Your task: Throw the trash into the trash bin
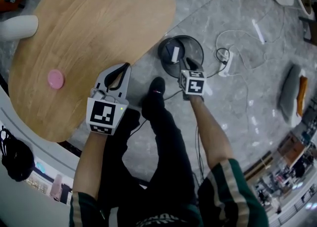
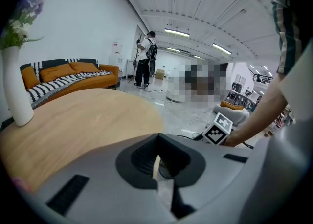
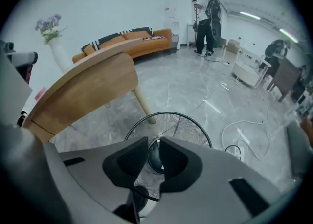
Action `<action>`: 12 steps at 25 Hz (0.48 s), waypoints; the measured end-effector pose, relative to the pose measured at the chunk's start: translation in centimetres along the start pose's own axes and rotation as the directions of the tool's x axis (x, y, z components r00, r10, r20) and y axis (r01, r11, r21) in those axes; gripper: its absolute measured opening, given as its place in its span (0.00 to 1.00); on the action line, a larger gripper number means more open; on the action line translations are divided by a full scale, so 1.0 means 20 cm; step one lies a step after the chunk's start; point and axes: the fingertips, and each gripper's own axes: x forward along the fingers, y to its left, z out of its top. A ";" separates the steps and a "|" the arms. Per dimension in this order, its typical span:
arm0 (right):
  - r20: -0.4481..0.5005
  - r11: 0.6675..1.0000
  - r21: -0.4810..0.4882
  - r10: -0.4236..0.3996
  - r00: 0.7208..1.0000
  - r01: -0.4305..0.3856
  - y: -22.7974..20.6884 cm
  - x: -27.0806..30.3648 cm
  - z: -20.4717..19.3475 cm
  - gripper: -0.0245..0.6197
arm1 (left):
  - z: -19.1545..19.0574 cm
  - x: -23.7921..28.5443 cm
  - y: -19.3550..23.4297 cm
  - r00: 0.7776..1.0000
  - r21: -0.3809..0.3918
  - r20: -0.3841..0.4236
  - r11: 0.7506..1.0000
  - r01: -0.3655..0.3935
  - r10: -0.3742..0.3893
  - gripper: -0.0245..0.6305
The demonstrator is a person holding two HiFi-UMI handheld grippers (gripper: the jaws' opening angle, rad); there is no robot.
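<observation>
A black wire-mesh trash bin (image 1: 197,48) stands on the grey floor beside the wooden table (image 1: 94,23). A white piece of trash (image 1: 174,53) lies inside it. My right gripper (image 1: 191,64) hangs over the bin's near rim and points steeply down. In the right gripper view the bin (image 3: 191,129) lies straight below the right gripper (image 3: 154,141), whose jaws stand slightly open with nothing between them. My left gripper (image 1: 127,66) hovers at the table's near edge, jaw tips together. The left gripper (image 2: 156,137) shows nothing held. A pink round thing (image 1: 55,79) lies on the table.
A white vase (image 1: 17,27) stands at the table's far left. A table leg (image 3: 142,103) is next to the bin. A power strip (image 1: 226,63) and cables trail on the floor right of it. My legs and black shoe (image 1: 155,91) are just before the bin.
</observation>
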 end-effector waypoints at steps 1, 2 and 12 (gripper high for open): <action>0.000 1.000 -0.019 0.001 1.000 -0.001 0.02 -0.03 0.01 0.11 | 0.01 -0.04 0.02 1.000 -0.005 0.003 1.000 -0.009 0.009 0.04; 0.001 0.999 -0.038 0.004 1.000 -0.004 0.04 -0.06 0.02 0.06 | 0.01 -0.07 0.03 1.000 -0.012 0.005 1.000 -0.018 0.018 0.04; 0.131 0.993 -0.088 0.084 0.988 -0.073 0.33 -0.49 0.30 0.04 | -0.01 -0.56 0.23 0.988 -0.112 0.025 0.982 -0.150 0.154 0.04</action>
